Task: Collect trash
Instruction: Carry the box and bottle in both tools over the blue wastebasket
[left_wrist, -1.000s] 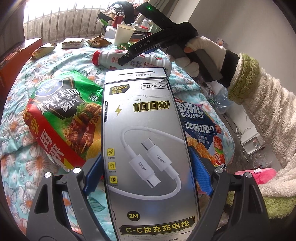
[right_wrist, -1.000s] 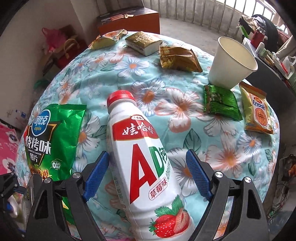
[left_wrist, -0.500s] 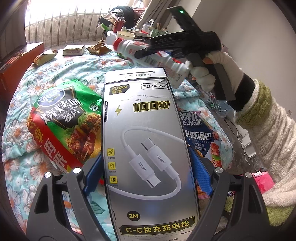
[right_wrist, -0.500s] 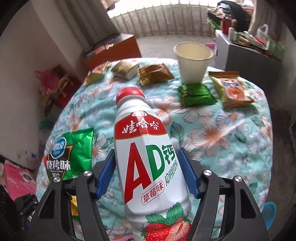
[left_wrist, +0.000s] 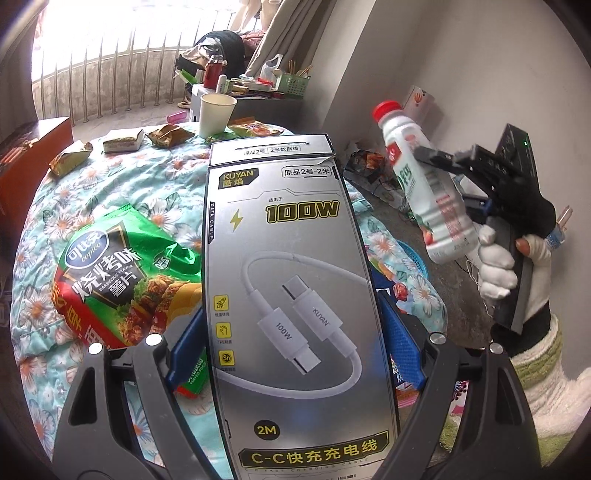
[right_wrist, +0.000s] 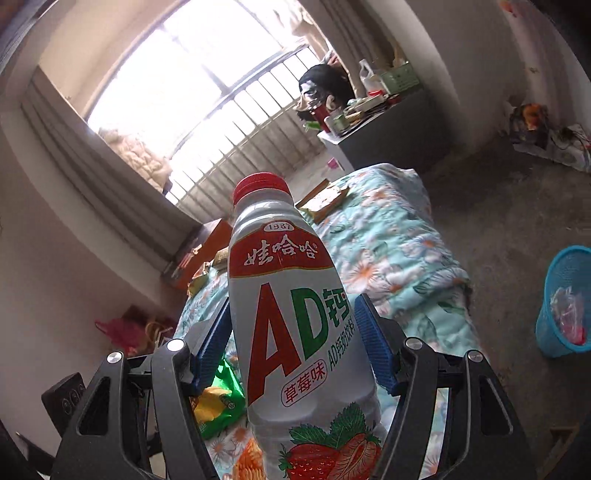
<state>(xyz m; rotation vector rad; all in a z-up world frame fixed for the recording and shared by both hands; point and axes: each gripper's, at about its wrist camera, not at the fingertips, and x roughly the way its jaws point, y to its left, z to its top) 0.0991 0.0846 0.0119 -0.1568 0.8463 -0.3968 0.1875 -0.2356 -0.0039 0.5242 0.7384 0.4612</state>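
Bin (right_wrist: 567, 302) only in right view, beyond right hand-held gripper (right_wrist: 291, 332) clamping bottle (right_wrist: 295, 314); left hand-held gripper (left_wrist: 291, 339) clamping cable box (left_wrist: 295, 295)

You stand in a bare room: pale plaster walls (right_wrist: 480, 48), rough grey concrete floor (right_wrist: 498, 221). Hard daylight floods through a tall barred window (right_wrist: 207, 85), bleaching its panes. A dark cabinet (right_wrist: 388, 136) with a cluttered top sits near it, a reddish wooden chest (left_wrist: 33, 155) by the opposite wall. A flowered teal quilt (left_wrist: 155, 184) covers the bed in the middle.
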